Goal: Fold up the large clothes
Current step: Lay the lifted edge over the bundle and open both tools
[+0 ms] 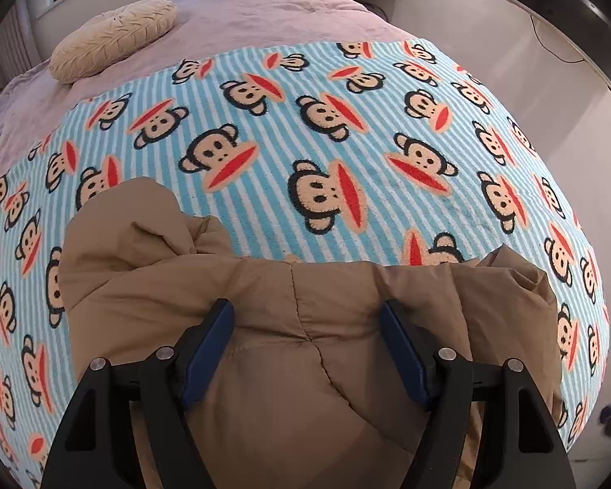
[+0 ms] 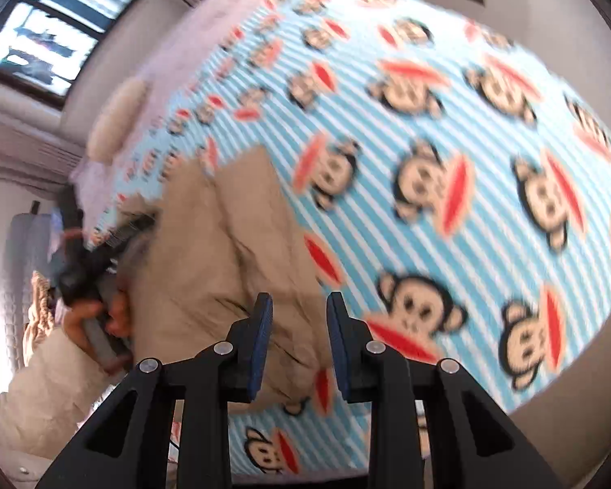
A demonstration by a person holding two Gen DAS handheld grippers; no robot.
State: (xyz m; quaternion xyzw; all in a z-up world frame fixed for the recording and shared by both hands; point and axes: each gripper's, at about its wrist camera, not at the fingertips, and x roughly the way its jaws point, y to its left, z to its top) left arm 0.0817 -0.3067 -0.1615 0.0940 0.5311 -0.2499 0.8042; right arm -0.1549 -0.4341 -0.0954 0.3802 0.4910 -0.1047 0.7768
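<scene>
Bedroom, with a tan padded garment (image 1: pixel 305 326) bunched at the near edge of a bed (image 1: pixel 264 20) — the fold looks barely begun.

Striped monkey-print blanket (image 1: pixel 326 130) covers most of the bed, a mauve cover and a pale round cushion (image 1: pixel 114 40) lie beyond it, and a window (image 2: pixel 53 28) and a wall-mounted screen (image 1: pixel 562 12) mark the room's far sides. Left hand-held gripper (image 1: pixel 307 309) hangs over the garment with its jaws wide apart, gripping nothing. Right hand-held gripper (image 2: pixel 299 303) — in a blurred view — has its jaws narrowly parted and empty at the garment's right side. By my reading, the next move calls for pinching an outer edge or sleeve with each one and spreading the bulky cloth flat over the blanket.
</scene>
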